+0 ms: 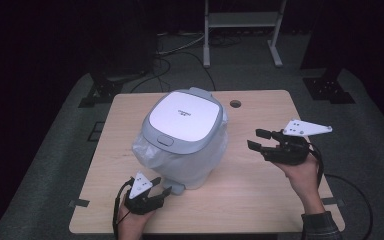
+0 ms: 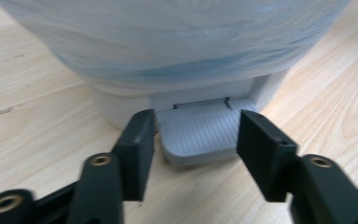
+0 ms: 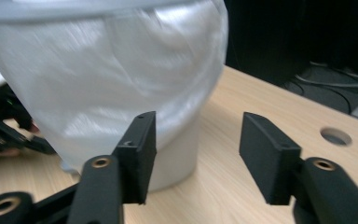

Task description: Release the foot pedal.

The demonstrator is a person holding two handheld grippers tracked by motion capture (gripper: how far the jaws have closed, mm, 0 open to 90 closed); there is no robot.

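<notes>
A small pedal bin (image 1: 184, 120) with a white and grey lid stands in the middle of the wooden table (image 1: 260, 200). A clear plastic liner (image 1: 180, 160) hangs over its body. Its grey ribbed pedal (image 2: 198, 135) sticks out at the base toward the near edge. My left gripper (image 1: 161, 186) is open and low at the table, its jaws on either side of the pedal (image 1: 176, 189) without clamping it. My right gripper (image 1: 254, 139) is open and held above the table right of the bin, apart from it. The bin's bagged side (image 3: 102, 79) shows ahead of the right gripper (image 3: 196, 149).
A round cable hole (image 1: 235, 104) is in the table behind the bin, also seen as the hole (image 3: 335, 136) in the right gripper view. A white metal frame (image 1: 242, 30) and cables lie on the dark floor beyond. Bare table top lies right of the bin.
</notes>
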